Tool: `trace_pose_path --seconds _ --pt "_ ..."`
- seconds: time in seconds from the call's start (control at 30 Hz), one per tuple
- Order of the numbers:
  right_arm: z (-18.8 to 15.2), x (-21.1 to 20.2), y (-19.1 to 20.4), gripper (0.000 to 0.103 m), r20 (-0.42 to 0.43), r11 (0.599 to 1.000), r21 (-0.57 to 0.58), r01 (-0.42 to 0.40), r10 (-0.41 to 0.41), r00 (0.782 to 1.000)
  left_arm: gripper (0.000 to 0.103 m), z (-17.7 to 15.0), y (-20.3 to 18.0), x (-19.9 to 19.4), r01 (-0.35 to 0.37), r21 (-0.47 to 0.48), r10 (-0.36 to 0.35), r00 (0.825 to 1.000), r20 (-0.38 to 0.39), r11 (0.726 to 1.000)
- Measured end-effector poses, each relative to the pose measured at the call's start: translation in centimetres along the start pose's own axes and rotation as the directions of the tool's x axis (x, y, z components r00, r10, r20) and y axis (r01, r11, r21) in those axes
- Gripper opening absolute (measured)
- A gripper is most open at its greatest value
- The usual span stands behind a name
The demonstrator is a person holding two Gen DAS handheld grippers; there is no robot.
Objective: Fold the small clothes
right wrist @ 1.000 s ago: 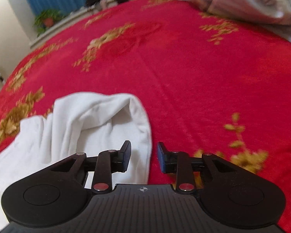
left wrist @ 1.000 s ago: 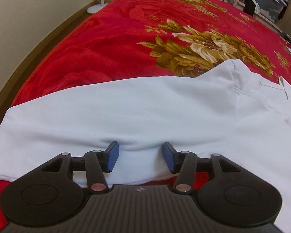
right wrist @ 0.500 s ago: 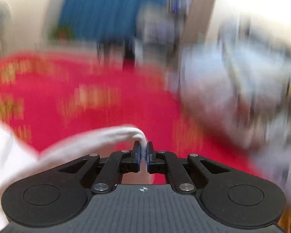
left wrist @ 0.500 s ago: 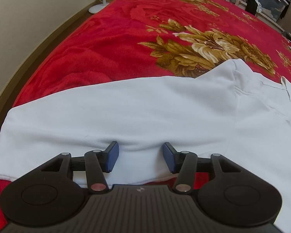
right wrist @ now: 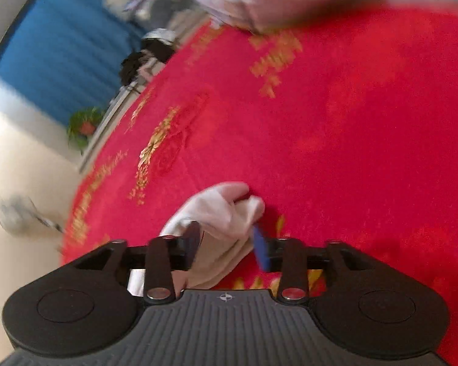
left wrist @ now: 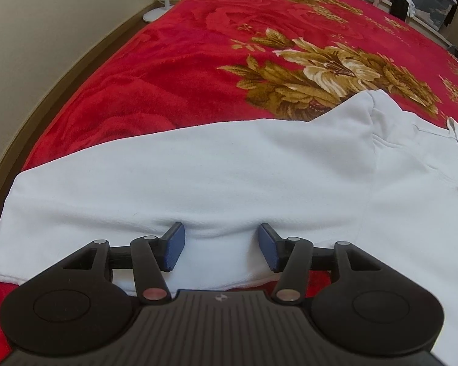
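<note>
Cloth is lying between the pads of both tools, so the step in hand looks like letting a carried fold settle without dragging it. The white garment (left wrist: 216, 164) is spread across the near part of the red floral bed blanket (left wrist: 174, 70), its long body running left to right and a collar-like edge showing at the far right.

The left tool (left wrist: 219, 245) is sitting over the near hem with its jaws spread and widening a little; a low ridge of fabric is rising between the blue pads (left wrist: 174, 244), but they are not pinching it.

In the blurred right wrist view, the right tool (right wrist: 226, 244) is opening, and a bunched end of the white garment (right wrist: 219, 210) is lying between its parting jaws, no longer clearly clamped.

To do this well, the right tool should be opening fully before it is drawing away, so the pads are not snagging the bunch and undoing the fold. Lifting straight clear seems safer than sliding sideways. The left tool is best kept steady over the hem as an anchor. Plush blanket may be gripping the cotton, so smoothing afterwards is probably needed.
</note>
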State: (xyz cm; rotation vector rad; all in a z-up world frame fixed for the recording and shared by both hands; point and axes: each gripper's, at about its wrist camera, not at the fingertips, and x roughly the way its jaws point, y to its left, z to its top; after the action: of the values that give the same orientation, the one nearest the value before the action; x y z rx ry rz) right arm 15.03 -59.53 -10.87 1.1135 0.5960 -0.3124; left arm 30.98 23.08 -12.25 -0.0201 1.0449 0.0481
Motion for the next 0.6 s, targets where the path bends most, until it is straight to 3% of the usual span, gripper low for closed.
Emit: trace_pose_path --seconds 0.17,0.6 --pt "-0.5 1.0 -2.4 0.045 -0.025 0.966 0.237 -0.106 0.115 0.993 0.064 0.3 -0.4 0.3 -0.01 0.0 0.01 1.0 0.001 1.0" --pt "1.1 3.1 -4.0 0.047 0.049 0.93 0.332 -0.155 0.147 0.988 0.068 0.6 -0.9 0.5 -0.022 0.012 0.022 1.0 0.003 1.0"
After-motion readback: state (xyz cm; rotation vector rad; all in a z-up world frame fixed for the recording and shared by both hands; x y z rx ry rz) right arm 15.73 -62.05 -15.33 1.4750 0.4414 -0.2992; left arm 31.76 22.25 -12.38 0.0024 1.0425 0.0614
